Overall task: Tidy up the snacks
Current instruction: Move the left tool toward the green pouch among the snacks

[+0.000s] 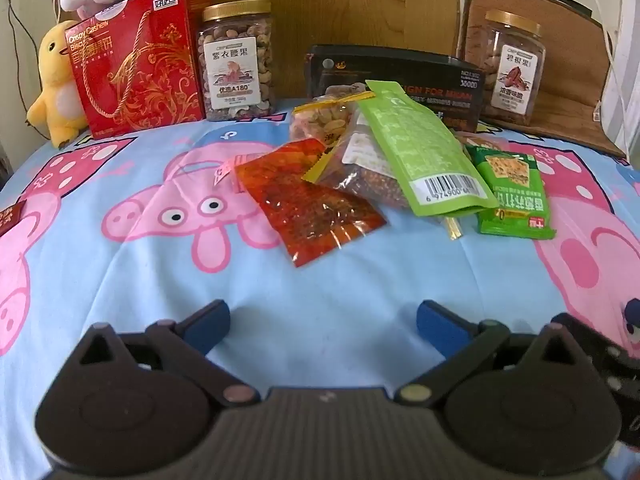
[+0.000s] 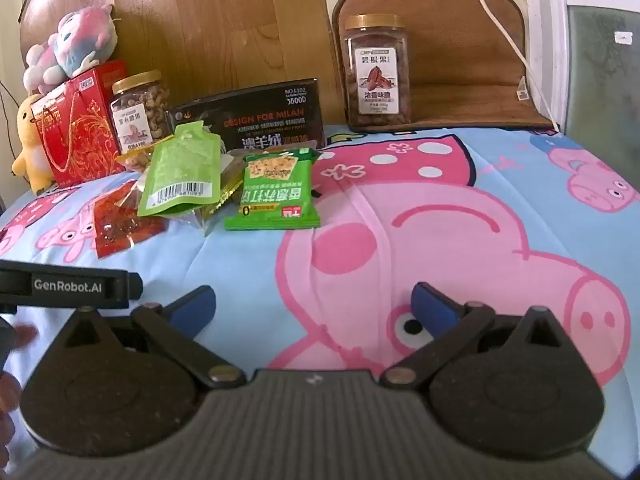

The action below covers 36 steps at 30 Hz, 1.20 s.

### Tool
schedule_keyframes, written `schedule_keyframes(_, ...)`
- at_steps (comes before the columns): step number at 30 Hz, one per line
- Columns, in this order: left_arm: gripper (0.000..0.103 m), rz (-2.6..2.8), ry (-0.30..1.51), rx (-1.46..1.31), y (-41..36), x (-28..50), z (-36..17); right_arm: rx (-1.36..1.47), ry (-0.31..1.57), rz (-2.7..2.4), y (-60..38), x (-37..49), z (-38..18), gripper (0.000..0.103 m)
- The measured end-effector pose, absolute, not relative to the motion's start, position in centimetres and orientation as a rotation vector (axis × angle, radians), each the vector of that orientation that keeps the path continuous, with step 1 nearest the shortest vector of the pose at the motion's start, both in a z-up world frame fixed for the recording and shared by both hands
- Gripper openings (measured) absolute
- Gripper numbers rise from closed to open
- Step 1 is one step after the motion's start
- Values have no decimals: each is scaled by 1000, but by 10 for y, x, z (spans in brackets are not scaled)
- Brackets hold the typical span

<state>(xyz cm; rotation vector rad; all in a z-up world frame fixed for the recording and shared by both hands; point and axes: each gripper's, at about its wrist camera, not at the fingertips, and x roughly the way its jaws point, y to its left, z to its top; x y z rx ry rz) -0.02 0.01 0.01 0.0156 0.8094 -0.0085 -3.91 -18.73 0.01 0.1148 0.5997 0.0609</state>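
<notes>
A light-blue sheet [image 1: 120, 264] printed with pink pigs carries a translucent red packet [image 1: 312, 204] and green pouch [image 1: 416, 148].

The left gripper [image 1: 323, 322] is hovering with jaws spread over the bedsheet [image 1: 120, 272], facing a red packet [image 1: 310, 204] that is lying beside, possibly under, a green pouch [image 1: 416, 152].

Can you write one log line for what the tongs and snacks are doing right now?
left tongs: open, empty | right tongs: open, empty | snack packets: piled on bedsheet, untouched | nut jars: upright at back
</notes>
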Motion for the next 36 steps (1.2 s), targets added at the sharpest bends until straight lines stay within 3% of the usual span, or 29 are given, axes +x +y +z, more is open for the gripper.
schedule_keyframes(19, 103, -2, 690, -25, 6, -28, 3, 138, 578, 118, -193, -45, 0, 103)
schedule_keyframes(21, 103, 7, 656, -38, 12, -31, 8, 131, 570, 121, -192, -46, 2, 98)
schedule_keyframes(25, 103, 32, 566, -29, 26, -40, 17, 91, 526, 149, -189, -44, 10, 69)
schedule_keyframes(29, 103, 40, 533, -16, 37, -41, 27, 63, 495, 239, -185, -29, 25, 51)
schedule_keyframes(33, 103, 8, 536, -84, 52, -41, 39, 73, 488, 349, -177, -3, 38, 52)
schedule_keyframes(36, 103, 0, 536, -107, 60, -43, 43, 70, 526, 389, -161, 23, 41, 68)
